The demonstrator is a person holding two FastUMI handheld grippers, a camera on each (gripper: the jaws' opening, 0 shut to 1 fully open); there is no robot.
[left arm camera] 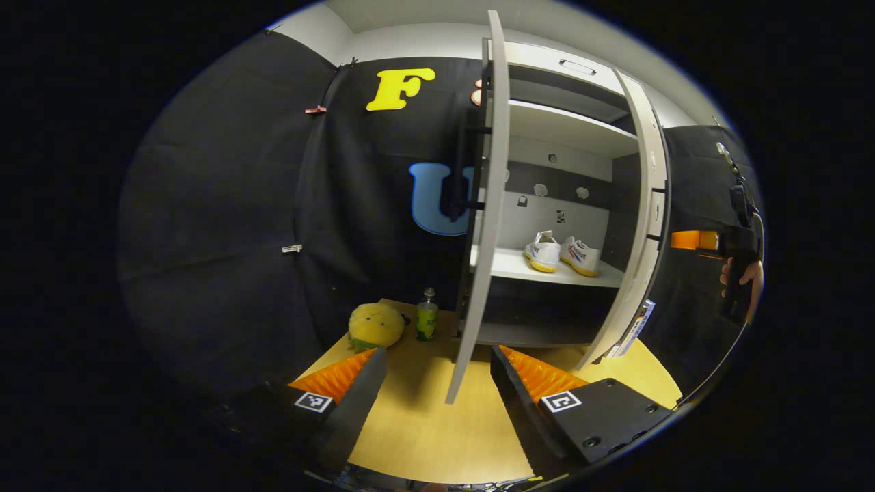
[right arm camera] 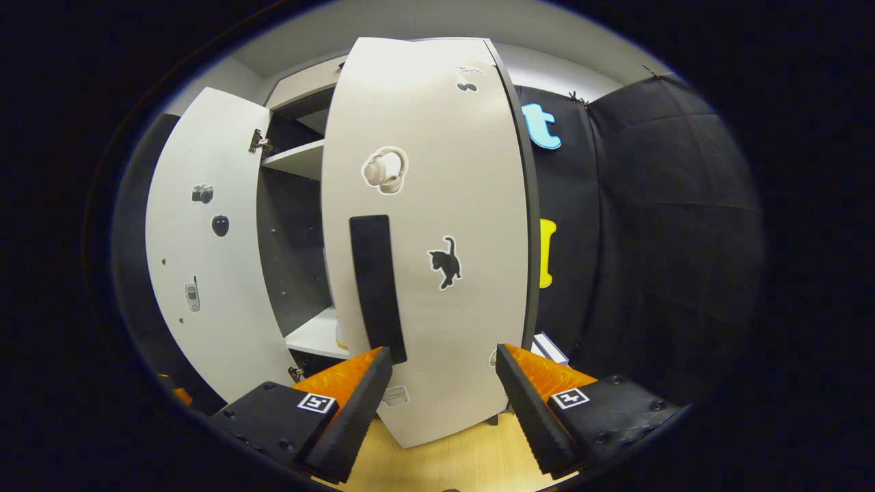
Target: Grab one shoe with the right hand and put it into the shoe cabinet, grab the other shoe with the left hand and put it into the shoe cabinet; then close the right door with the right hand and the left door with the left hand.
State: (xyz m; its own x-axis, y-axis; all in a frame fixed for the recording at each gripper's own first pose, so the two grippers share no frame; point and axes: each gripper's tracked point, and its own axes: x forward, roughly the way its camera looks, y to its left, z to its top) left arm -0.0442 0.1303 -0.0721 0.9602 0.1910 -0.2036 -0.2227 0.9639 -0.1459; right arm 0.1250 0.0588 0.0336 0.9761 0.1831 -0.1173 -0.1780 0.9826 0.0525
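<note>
Shoes (left arm camera: 562, 254) on cabinet shelf (left arm camera: 547, 268); wooden table (left arm camera: 424, 424); 2 grippers (left arm camera: 437, 383) (right arm camera: 443, 383) agape, empty.

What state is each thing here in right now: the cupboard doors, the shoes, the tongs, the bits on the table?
Left door: open, edge-on to the camera.
Right door: partly open, outer face toward the right tongs.
Shoes: both on the cabinet shelf, side by side.
Left tongs: open, empty.
Right tongs: open, empty, close to the right door.
Bottle: upright on the table.
Yellow plush toy: resting on the table beside the bottle.
</note>
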